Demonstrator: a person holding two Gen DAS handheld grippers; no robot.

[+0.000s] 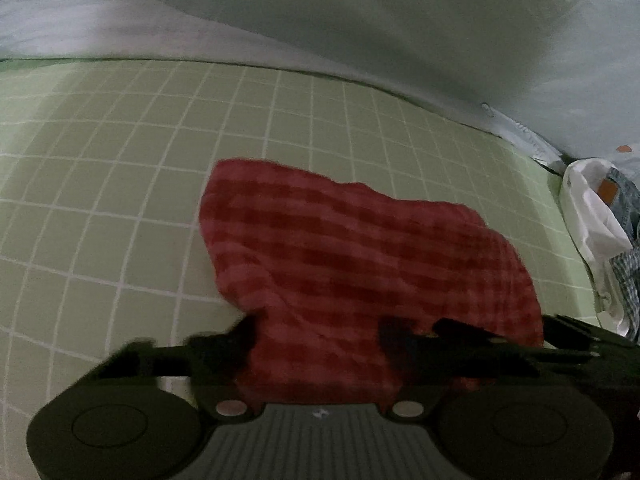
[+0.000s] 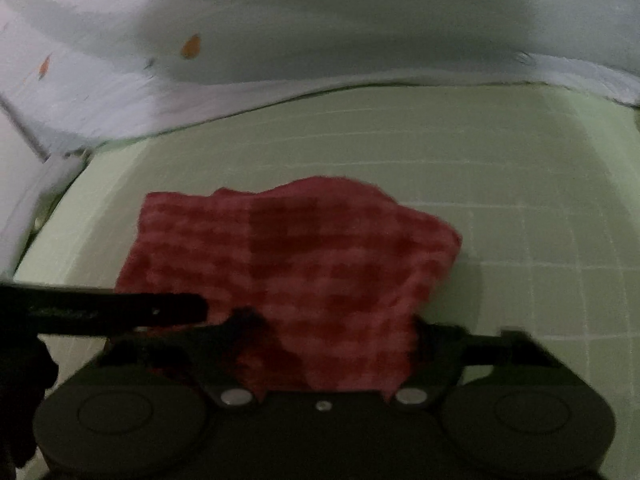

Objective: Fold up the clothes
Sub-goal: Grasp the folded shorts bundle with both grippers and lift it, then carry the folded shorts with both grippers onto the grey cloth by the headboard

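A red checked cloth (image 1: pixel 360 248) lies on a green grid-patterned sheet (image 1: pixel 120 140). Its near edge runs between the fingers of my left gripper (image 1: pixel 316 340), which is shut on it. In the right wrist view the same red cloth (image 2: pixel 304 248) drapes forward from my right gripper (image 2: pixel 332 340), which is also shut on its near edge. The cloth hides both sets of fingertips. The black bar at the left of the right wrist view is the other gripper (image 2: pixel 120 308).
A pale quilt with carrot prints (image 1: pixel 360 20) is bunched along the far edge of the sheet; it also shows in the right wrist view (image 2: pixel 320 32). A pile of other clothes, white, denim and blue checked (image 1: pixel 604 232), lies at the right edge.
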